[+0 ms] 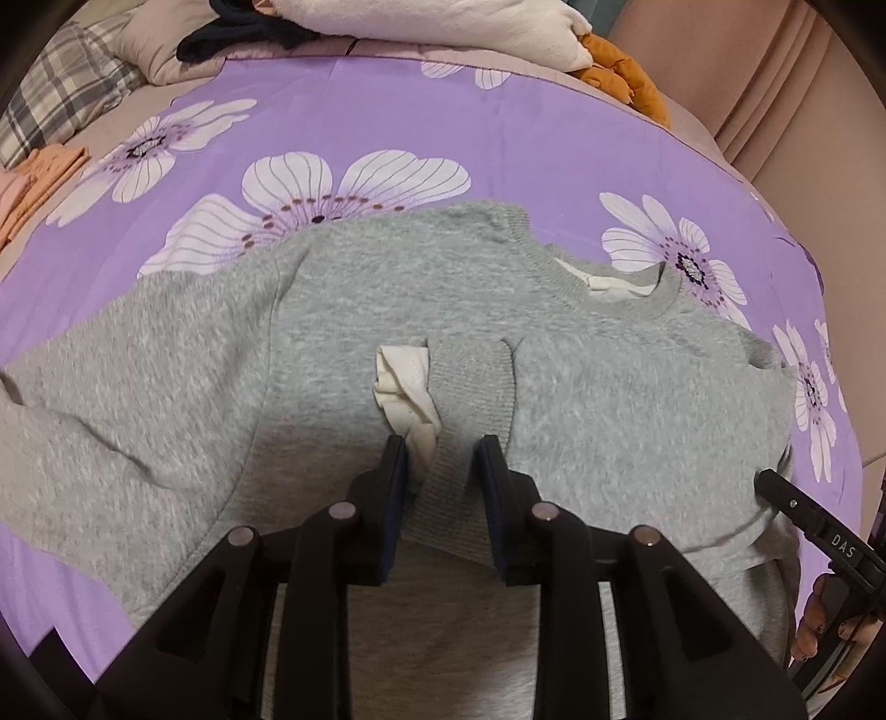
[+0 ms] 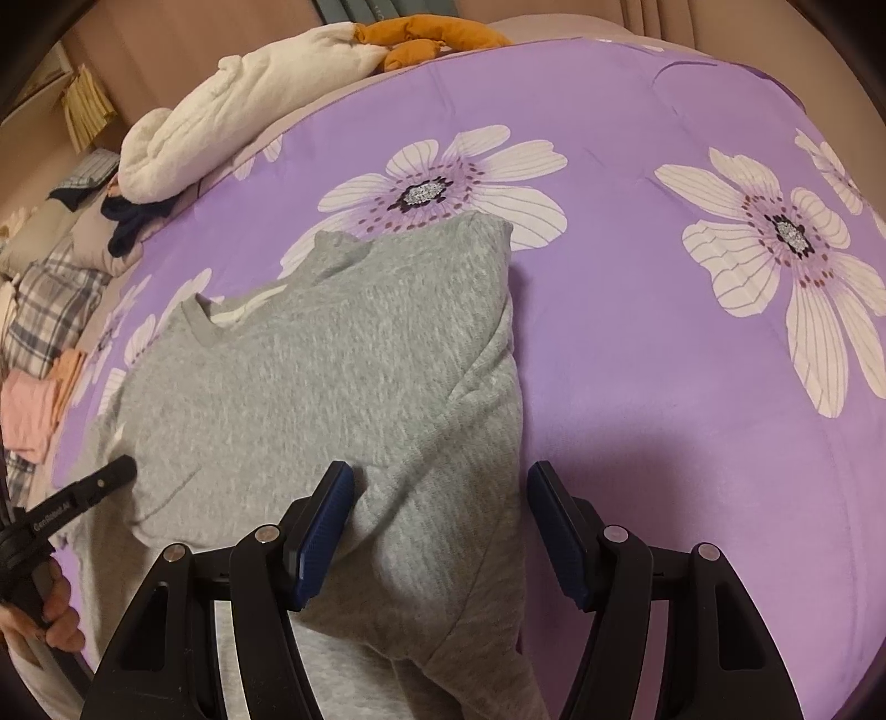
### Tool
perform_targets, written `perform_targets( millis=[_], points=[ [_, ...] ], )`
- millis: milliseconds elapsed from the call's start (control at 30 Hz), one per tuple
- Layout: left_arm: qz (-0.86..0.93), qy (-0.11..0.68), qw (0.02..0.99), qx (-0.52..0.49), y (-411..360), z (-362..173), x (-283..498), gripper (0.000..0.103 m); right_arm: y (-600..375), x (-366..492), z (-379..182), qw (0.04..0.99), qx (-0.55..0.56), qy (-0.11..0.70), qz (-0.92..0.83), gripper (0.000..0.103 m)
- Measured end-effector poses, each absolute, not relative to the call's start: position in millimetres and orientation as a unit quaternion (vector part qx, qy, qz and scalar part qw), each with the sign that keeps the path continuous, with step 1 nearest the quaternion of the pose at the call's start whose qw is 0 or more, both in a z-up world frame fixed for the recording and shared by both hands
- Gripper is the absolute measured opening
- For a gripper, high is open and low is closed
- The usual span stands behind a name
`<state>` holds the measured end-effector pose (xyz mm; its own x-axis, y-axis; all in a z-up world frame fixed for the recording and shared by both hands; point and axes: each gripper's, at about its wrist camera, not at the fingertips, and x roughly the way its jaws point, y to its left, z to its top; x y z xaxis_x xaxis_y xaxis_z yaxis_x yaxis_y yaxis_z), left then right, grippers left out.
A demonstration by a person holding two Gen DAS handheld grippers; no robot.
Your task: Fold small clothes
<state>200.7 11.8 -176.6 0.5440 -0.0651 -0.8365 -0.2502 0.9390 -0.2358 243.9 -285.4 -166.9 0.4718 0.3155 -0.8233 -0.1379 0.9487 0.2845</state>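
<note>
A grey sweatshirt [image 1: 332, 332] lies spread flat on the purple bed cover, its neckline [image 1: 609, 282] to the right. One sleeve is folded across the chest, and its ribbed cuff [image 1: 470, 382] with white lining [image 1: 401, 382] lies between the pads of my left gripper [image 1: 443, 448]. The pads stand slightly apart and do not seem to press the cuff. My right gripper [image 2: 440, 476] is open low over the sweatshirt's [image 2: 310, 376] folded right edge, which runs between its fingers. Each gripper's tip shows in the other's view: right gripper [image 1: 775, 482], left gripper [image 2: 116, 471].
The purple flowered cover [image 2: 637, 360] stretches bare to the right of the sweatshirt. A white plush bundle [image 1: 443, 22], an orange item [image 1: 620, 72] and a dark garment [image 1: 232, 39] sit at the far edge. Folded peach clothes [image 2: 33, 404] and plaid cloth [image 1: 55, 99] lie left.
</note>
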Motion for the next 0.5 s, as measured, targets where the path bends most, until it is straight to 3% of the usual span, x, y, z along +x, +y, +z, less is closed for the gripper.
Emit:
perform_targets(
  millis=[300, 433, 500],
  points=[
    [0.055, 0.47, 0.863, -0.178, 16.4, -181.4, 196.8, 0.041, -282.9, 245.4, -169.1, 0.852, 0.083, 0.501, 0.131, 0.066],
    [0.069, 0.47, 0.865, -0.162, 15.0, -178.4, 193.1, 0.055, -280.5, 244.8, -169.2, 0.853, 0.076, 0.5, 0.127, 0.066],
    [0.068, 0.471, 0.864, -0.165, 17.3, -174.6, 188.4, 0.055, -280.0, 244.6, -168.7, 0.854, 0.072, 0.5, 0.124, 0.066]
  ],
)
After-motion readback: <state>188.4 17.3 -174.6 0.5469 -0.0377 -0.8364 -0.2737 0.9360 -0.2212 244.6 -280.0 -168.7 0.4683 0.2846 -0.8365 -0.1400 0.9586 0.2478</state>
